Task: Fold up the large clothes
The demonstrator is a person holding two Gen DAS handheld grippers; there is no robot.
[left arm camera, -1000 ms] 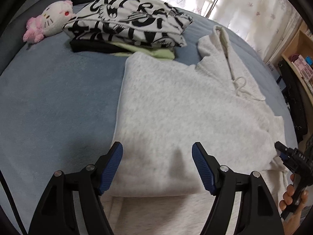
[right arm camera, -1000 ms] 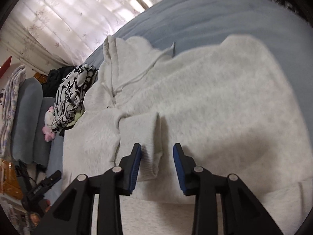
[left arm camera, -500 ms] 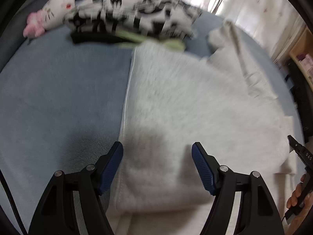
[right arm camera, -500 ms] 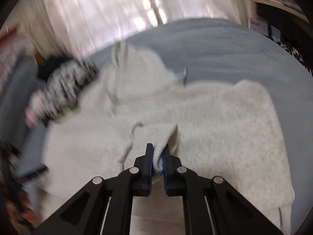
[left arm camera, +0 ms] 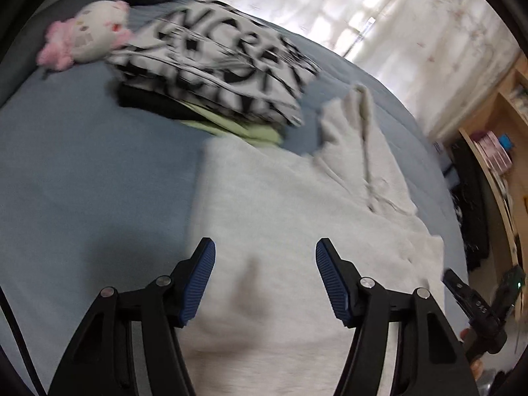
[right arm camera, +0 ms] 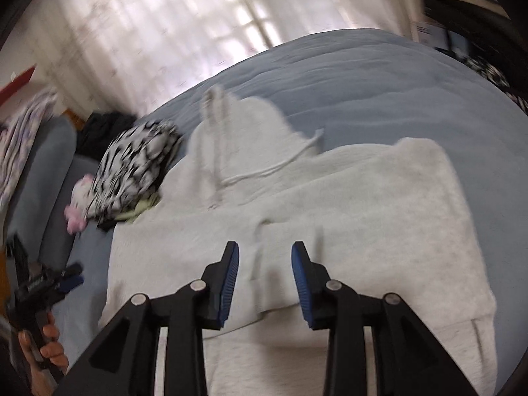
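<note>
A light grey hoodie [left arm camera: 297,204] lies flat on the blue bed cover [left arm camera: 82,181], hood [left arm camera: 356,125] toward the window. My left gripper [left arm camera: 265,247] hovers over its left edge. Its jaws are closing, and the pads touch no cloth. In the right wrist view the same hoodie [right arm camera: 379,198] has a sleeve [right arm camera: 280,231] folded across its body. My right gripper [right arm camera: 265,247] hangs just above that sleeve's end, jaws opening, the cloth lying loose below them. Each gripper also shows at the other view's edge: the right gripper [left arm camera: 462,293], and the left gripper [right arm camera: 66,277] held by a hand.
A pile of folded clothes [left arm camera: 224,66] topped by a black-and-white print sits at the far left of the bed, next to a pink-and-white plush toy [left arm camera: 89,33]. Wooden shelves [left arm camera: 495,151] stand right of the bed. White curtains [right arm camera: 165,33] hang behind.
The right gripper shut on the sleeve's end half a second ago; it has now let go and risen, leaving the sleeve on the hoodie. The left jaws have narrowed a little and lifted.
</note>
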